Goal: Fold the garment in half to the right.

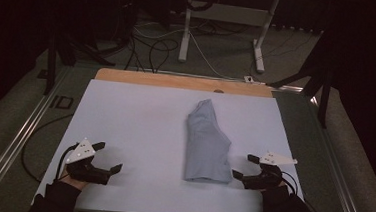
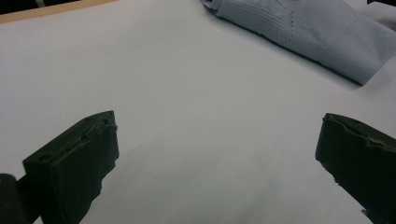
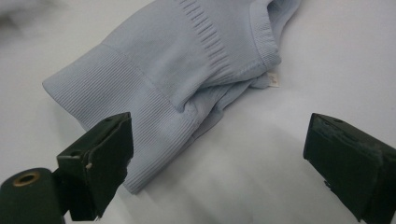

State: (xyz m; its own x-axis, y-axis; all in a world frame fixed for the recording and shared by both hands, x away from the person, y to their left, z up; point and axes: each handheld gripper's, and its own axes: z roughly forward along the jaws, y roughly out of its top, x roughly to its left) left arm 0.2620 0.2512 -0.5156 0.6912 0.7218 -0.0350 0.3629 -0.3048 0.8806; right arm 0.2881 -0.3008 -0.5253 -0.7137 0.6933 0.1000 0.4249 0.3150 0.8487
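Ribbed pale-blue knit garment (image 1: 207, 142), folded oblong.

Garment (image 1: 207, 143): pale blue, ribbed bands, perforated knit panel. Desk (image 1: 135, 112): white sheet over light wood edge. Both grippers: black jaws, grey top plates. Floor: grey.

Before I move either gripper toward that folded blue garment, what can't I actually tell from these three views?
- Folded garment: inner layers and underside are hidden by its own folds in every view.
- Small tag at the collar: too small and blurred to read in the right gripper view.
- Garment's far end: cut off by the top edge of both gripper views.
- Floor cables: too dark to trace in the high view.
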